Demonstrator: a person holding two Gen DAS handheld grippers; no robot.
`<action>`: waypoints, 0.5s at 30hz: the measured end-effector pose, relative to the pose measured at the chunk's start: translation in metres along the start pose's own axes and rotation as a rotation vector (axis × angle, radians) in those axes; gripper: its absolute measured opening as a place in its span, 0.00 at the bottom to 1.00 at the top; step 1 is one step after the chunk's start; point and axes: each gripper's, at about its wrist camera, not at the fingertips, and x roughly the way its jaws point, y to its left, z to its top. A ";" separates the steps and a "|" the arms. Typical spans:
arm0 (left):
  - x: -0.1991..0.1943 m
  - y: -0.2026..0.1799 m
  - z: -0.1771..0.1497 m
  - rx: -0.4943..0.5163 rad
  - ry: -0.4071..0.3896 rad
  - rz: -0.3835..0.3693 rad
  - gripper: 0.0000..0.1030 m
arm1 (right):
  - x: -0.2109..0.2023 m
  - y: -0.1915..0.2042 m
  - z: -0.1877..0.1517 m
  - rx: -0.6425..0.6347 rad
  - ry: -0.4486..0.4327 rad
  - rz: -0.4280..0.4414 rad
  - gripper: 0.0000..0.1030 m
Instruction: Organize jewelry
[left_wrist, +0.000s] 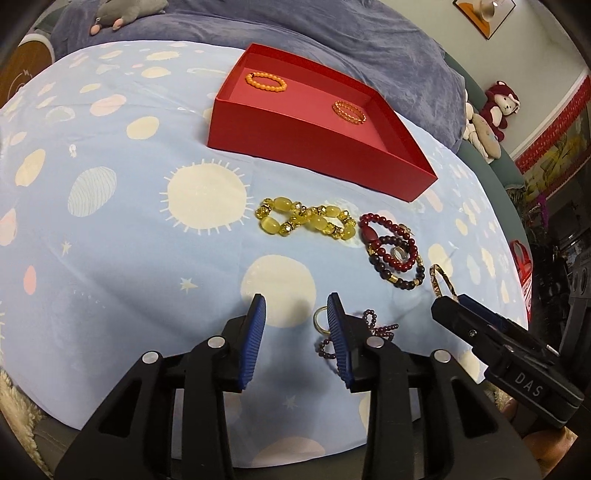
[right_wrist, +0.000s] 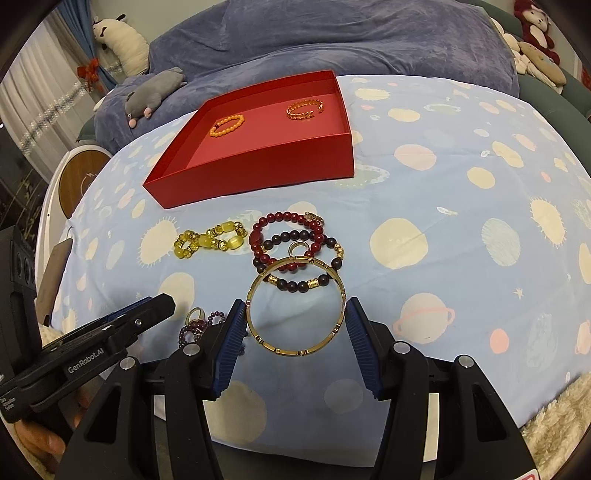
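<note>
On a pale blue sheet printed with suns and planets, a red box sits open with two pieces already lying in it: an orange bead bracelet toward one end and a gold chain-link cuff toward the other, well apart from each other.

In front of the box, the rest of the jewelry lies on the cloth. A yellow bead bracelet, twisted into a figure eight, rests just beside a red bead bracelet, which overlaps a dark bead bracelet with gold spacers; a small ring lies on that pile.

The right gripper clasps a gold bangle between its blue ribbed pads, each pad touching one side of the hoop, whose far edge crosses over the dark beads. From the left wrist view the bangle shows only as a thin arc beyond the right gripper's black tip.

The left gripper hovers low over the sheet with its jaws spread and nothing between them. Just beside its right pad lie a gold ring and a small string of purple beads.
</note>
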 end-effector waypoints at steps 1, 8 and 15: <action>0.002 -0.003 0.000 0.017 0.007 -0.003 0.28 | 0.000 0.001 0.000 -0.002 0.001 0.000 0.51; 0.017 -0.024 -0.005 0.141 0.025 0.054 0.07 | 0.002 0.002 -0.001 -0.006 0.007 -0.002 0.51; 0.019 -0.032 -0.008 0.180 0.036 0.033 0.07 | 0.004 0.003 -0.002 -0.006 0.011 -0.002 0.51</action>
